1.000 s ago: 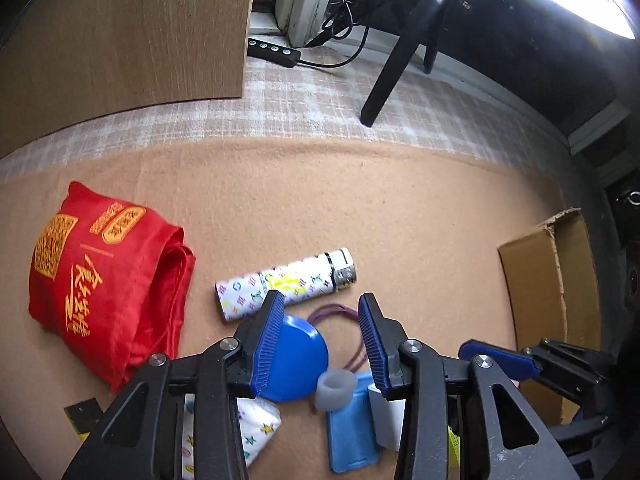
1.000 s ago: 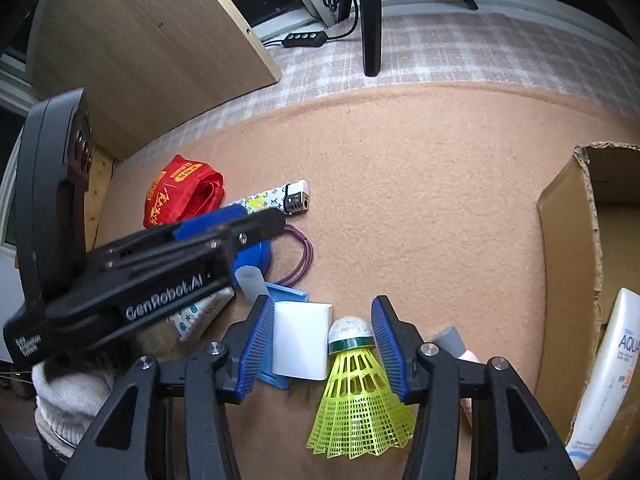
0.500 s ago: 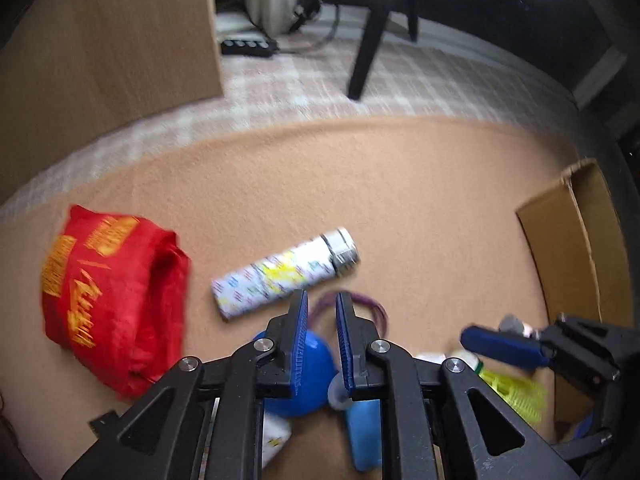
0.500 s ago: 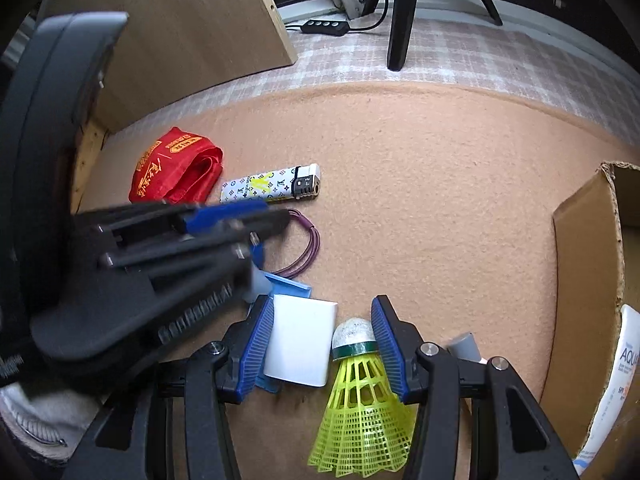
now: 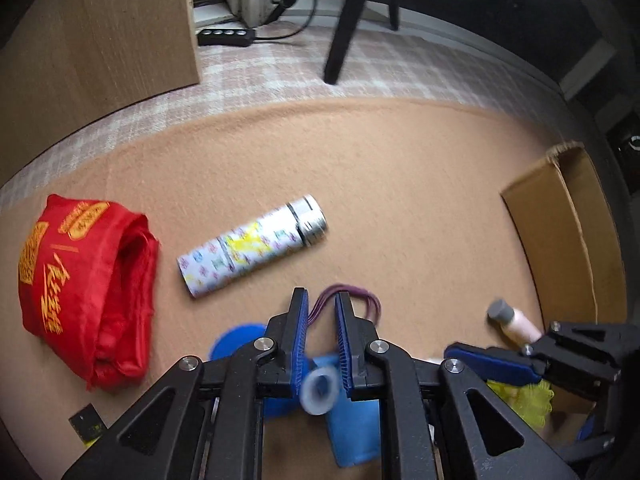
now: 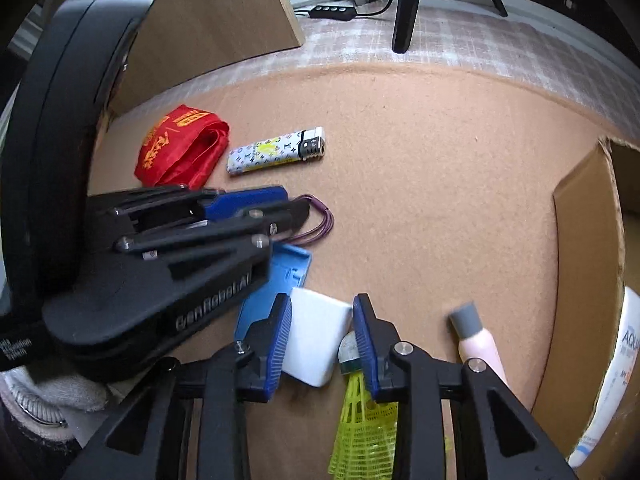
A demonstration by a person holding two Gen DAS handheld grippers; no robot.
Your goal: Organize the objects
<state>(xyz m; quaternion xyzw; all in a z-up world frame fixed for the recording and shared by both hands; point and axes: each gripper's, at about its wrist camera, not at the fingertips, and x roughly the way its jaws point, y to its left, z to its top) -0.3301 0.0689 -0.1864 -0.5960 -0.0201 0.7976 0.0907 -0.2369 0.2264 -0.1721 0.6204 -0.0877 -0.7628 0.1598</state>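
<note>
- The left gripper (image 5: 321,312) sits at the bottom middle of its view. Its jaws have just been closing and now pinch a small see-through tube (image 5: 319,385) far back between the blue pads.
- A purple band (image 5: 366,300) lies just past the left tips. A blue disc (image 5: 236,344) peeks out at the lower left of the gripper, and a blue case (image 5: 352,432) lies under it.
- The right gripper (image 6: 322,314) sits at the bottom middle of its view. Its jaws have just been closing, and now they hold a white block (image 6: 316,338).
- A yellow shuttlecock (image 6: 362,428) lies under the right pad, just beside the block.
- A pink tube (image 6: 478,340) with a grey cap lies to the right of it, near the box (image 6: 584,264) at the right edge.
- A white bottle (image 6: 616,372) stands inside the box.
- A lighter (image 5: 252,246) lies in the middle, and a red bag (image 5: 86,292) is at the left.
- Everything rests on a tan mat (image 5: 400,184). Above it is a checked floor (image 5: 400,68), a wood board (image 5: 92,36) at the upper left, a power strip (image 5: 226,36) and a black leg (image 5: 342,44).
</note>
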